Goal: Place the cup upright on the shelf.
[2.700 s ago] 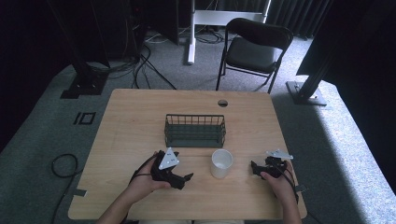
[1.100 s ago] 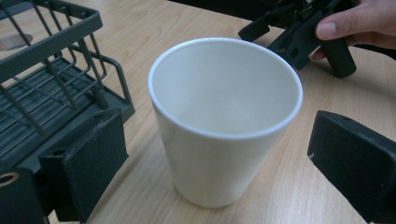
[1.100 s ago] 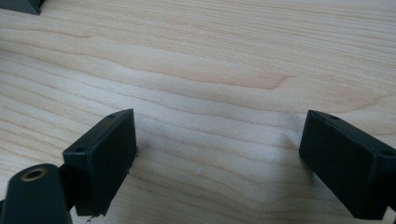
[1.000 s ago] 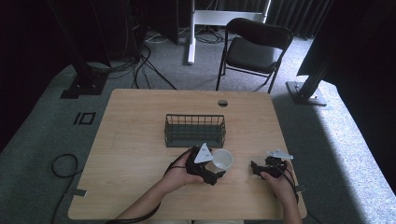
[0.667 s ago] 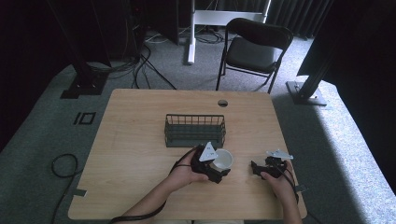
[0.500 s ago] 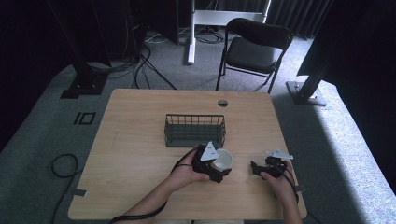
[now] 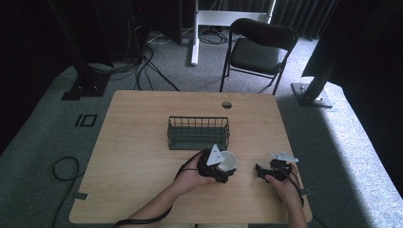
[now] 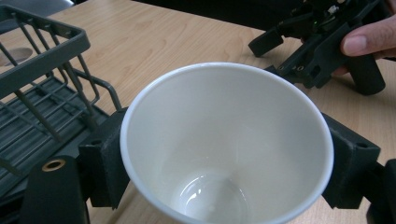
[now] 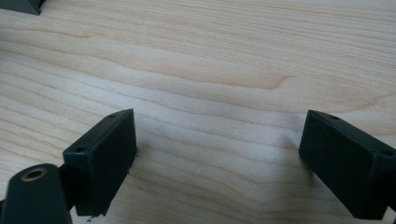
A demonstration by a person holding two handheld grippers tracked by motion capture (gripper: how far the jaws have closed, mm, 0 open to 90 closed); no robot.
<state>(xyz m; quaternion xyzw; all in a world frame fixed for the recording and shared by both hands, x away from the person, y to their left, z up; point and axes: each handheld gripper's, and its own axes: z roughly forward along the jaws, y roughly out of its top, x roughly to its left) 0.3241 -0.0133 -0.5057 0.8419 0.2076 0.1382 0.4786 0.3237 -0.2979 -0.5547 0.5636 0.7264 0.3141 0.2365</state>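
Note:
A white paper cup (image 7: pixel 229 160) stands upright on the wooden table (image 7: pixel 133 156), just in front of the wire basket (image 7: pixel 198 133). My left gripper (image 7: pixel 223 168) has just been closing its jaws, and they now press on both sides of the cup (image 8: pixel 224 140). In the left gripper view (image 8: pixel 227 165) the cup is empty and its rim spans the gap between the pads. My right gripper (image 7: pixel 260 171) rests on the table to the right of the cup, open, with bare wood between its fingers (image 9: pixel 224 154). It also appears beyond the cup (image 8: pixel 273 56).
The dark wire basket (image 8: pixel 37 60) sits at the table's middle, close behind the cup. A round cable hole (image 7: pixel 226 104) lies near the far edge. A folding chair (image 7: pixel 256 47) and stand feet are on the floor beyond the table.
My left gripper came from the left up to the cup, set its jaws around it and closed on it. The right gripper stayed where it was.

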